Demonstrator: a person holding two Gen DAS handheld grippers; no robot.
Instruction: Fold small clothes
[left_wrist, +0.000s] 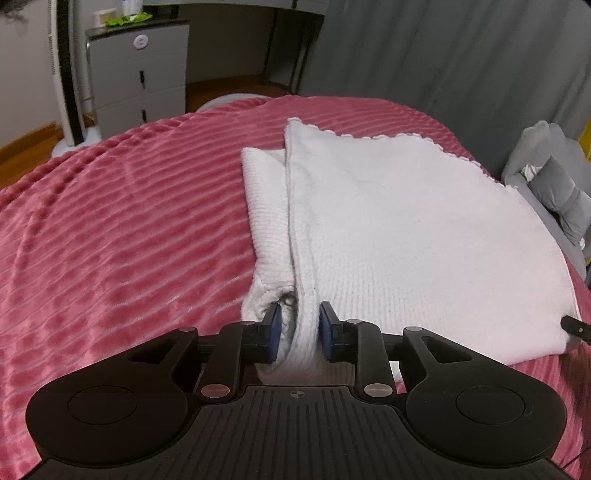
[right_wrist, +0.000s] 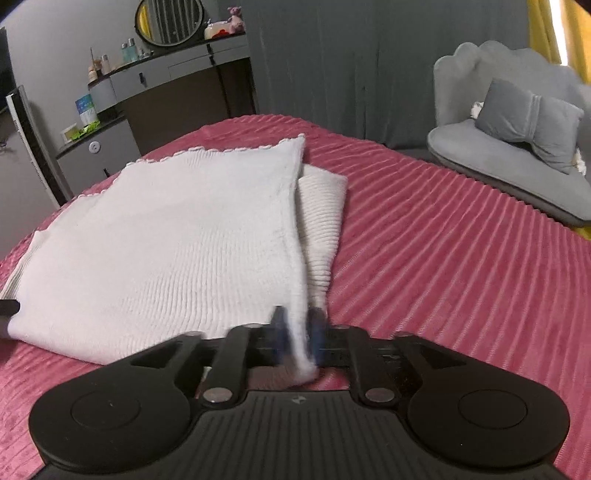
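Observation:
A white knit sweater (left_wrist: 406, 221) lies flat on the pink ribbed bedspread (left_wrist: 110, 221), its scalloped hem at the far side and a sleeve folded along each side. My left gripper (left_wrist: 300, 328) is shut on the sweater's near left shoulder, the fabric bunched between its blue pads (left_wrist: 275, 332). In the right wrist view the sweater (right_wrist: 166, 240) spreads to the left, and my right gripper (right_wrist: 298, 332) is shut on its near right corner, motion-blurred. The tip of the right gripper (left_wrist: 576, 326) shows at the left view's right edge.
A grey drawer cabinet (left_wrist: 136, 74) and a white tower fan (left_wrist: 66, 74) stand beyond the bed's far left. A grey chair with a bow cushion (right_wrist: 517, 147) stands to the right. A dressing table with a mirror (right_wrist: 170, 22) stands at the back.

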